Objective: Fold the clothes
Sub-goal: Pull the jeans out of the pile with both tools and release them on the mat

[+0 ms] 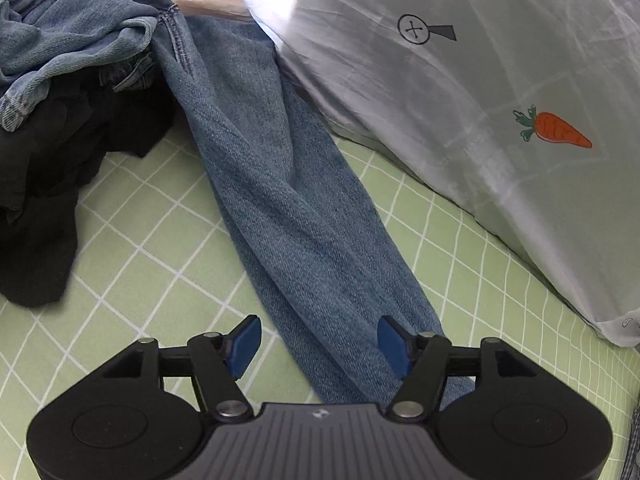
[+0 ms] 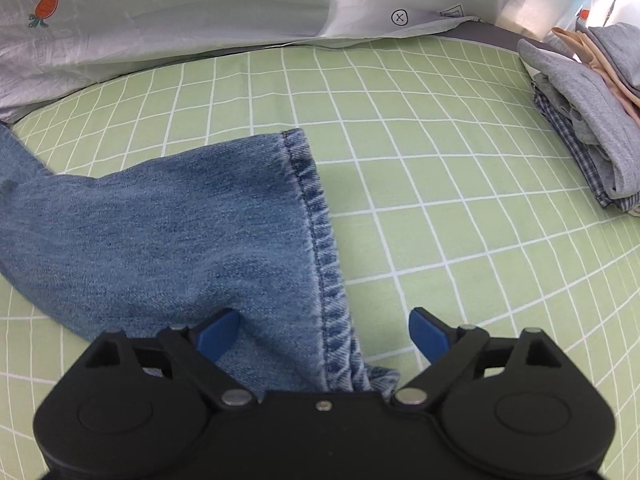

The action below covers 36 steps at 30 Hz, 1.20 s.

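Observation:
Blue jeans (image 1: 296, 208) lie on the green checked sheet (image 1: 152, 240). One leg runs from the bunched waist at the far left toward my left gripper (image 1: 318, 344), which is open and straddles the leg just above it. In the right wrist view the leg's hem end (image 2: 316, 216) lies flat on the sheet (image 2: 440, 160). My right gripper (image 2: 324, 338) is open, its fingers either side of the hem, with the denim running under the gripper body.
A black garment (image 1: 44, 184) is heaped at the left beside the jeans' waist. A white pillow with a carrot print (image 1: 480, 100) lies along the right; it also shows in the right wrist view (image 2: 160, 12). A stack of folded clothes (image 2: 592, 120) sits at the far right.

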{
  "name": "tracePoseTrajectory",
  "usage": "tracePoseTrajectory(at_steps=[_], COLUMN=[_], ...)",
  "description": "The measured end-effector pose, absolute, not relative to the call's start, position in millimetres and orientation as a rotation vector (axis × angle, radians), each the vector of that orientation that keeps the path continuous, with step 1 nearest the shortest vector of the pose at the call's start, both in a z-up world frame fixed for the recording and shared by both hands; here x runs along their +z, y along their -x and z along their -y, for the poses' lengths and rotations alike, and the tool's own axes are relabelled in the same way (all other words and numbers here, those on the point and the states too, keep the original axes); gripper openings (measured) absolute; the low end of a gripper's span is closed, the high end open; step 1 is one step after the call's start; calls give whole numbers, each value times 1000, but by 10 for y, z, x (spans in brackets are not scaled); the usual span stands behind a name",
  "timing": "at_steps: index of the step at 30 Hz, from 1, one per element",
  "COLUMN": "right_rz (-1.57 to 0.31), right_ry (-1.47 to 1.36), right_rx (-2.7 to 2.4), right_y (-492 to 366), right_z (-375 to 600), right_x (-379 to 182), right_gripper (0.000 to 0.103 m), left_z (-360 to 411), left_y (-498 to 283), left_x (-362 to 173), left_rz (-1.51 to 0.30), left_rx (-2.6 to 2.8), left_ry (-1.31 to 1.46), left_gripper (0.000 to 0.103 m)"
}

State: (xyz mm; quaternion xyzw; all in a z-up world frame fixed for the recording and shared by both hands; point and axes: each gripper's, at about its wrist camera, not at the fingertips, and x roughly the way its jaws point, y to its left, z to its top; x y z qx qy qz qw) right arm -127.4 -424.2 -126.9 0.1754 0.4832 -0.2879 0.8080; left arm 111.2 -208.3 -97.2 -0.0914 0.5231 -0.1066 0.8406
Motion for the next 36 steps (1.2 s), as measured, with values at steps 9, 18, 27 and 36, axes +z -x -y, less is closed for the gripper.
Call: tracePoseTrajectory(at_steps=[9,18,27,36], right_rz=[-1016,-947,-914,-879], right_ry=[-375,-234,-247,-383], right_rx=[-532,-605,-1106,-1157], right_y=[1228,1494,2654,3126], right_z=[4325,4472,5509,5498], right_x=[-1207,-1120,-1032,-1039], right_gripper=[27,8,8,32], left_z=[2239,2859,4004,3359], left_y=[-1242,-450,1179,1082], left_x=[-1094,-385,-2,-32], left_rz=[-1111,-860,-850,-925], left_rx=[-177,-401,-943,-878], left_ry=[157,-118,-230,-184], left_gripper=[10,7,16,33])
